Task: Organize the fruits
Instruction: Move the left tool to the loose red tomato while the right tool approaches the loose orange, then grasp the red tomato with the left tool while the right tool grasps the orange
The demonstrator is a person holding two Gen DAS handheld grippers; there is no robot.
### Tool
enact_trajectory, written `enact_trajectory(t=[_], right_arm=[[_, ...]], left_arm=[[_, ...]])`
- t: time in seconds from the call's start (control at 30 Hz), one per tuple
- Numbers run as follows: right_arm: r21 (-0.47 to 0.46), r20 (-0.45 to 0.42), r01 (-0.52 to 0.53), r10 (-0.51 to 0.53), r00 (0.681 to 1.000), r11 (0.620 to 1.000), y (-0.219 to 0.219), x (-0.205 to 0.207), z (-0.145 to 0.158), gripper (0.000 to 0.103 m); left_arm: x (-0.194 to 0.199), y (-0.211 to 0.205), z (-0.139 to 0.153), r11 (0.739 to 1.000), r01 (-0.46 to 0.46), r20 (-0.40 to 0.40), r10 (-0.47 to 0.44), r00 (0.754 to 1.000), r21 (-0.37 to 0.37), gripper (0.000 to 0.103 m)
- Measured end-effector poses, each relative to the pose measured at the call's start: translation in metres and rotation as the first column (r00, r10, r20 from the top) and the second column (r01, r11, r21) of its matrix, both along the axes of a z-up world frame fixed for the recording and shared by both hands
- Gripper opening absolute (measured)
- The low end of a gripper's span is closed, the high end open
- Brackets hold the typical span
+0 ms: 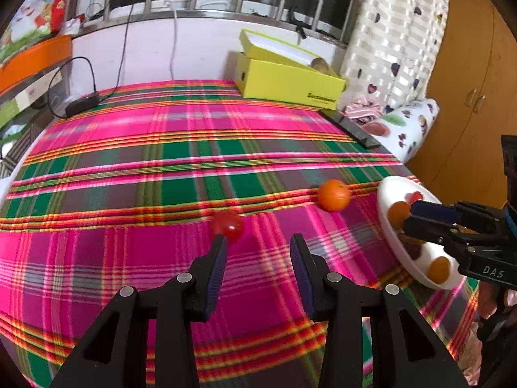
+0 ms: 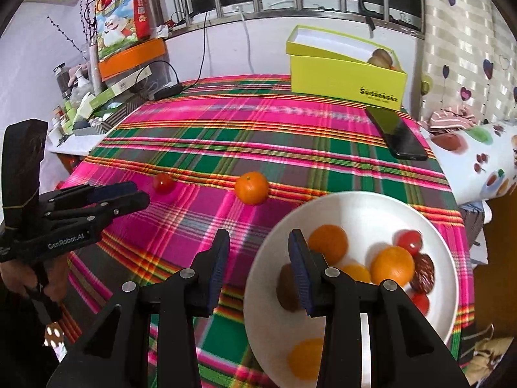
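Both grippers are being held released – the left gripper point(image 1: 258, 247) near the tomato point(image 1: 227, 223), the right gripper point(image 2: 258, 245) over the plate point(image 2: 371, 207); an orange point(image 2: 251, 187) is lying on the bench point(image 2: 226, 135).

In the right wrist view, the right hand-held gripper point(image 2: 258, 245) covers part of a brown fruit point(image 2: 287, 286) in the white plate point(image 2: 362, 203), whose lower rim runs behind it. In the left wrist view at right, that hand-held gripper hides much of the plate's fruit, and the red tomato point(image 1: 227, 223) is blurred.

Plaid-covered table point(image 2: 258, 135) with tomato point(image 2: 163, 182), orange point(image 2: 251, 187), white plate point(image 2: 362, 207), phone point(image 2: 399, 134), yellow box point(image 2: 342, 80).
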State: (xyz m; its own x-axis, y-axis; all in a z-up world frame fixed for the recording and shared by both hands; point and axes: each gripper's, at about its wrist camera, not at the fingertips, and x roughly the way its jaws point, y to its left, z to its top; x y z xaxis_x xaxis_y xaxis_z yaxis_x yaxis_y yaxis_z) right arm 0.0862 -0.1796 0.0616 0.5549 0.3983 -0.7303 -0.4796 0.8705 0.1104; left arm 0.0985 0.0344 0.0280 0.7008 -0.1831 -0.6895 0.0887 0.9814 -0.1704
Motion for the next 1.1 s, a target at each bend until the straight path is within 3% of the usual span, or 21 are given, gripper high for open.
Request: enact_trajectory(t=[0.43,0.97,1.1], right_arm=[[-0.019,-0.032,-0.046,0.045,0.998,0.999,0.031,0.034,-0.013,0.039],[-0.069,-0.083,-0.021,0.015,0.996,0.997,0.049,0.070,-0.031,0.039],[-0.076,-0.097,-0.026,0.019,0.995,0.997,0.054,0.074,-0.036,0.039]], left_arm=[[0.027,0.012,-0.017,0.998,-0.041,-0.046,0.042,0.998,0.040,0.050],[0.043,0.007,-0.025,0.998,-0.032,-0.083,0.037,0.996,0.057,0.050],[0.043,0.008,-0.025,0.998,-0.034,-0.082,0.038,0.996,0.055,0.046]])
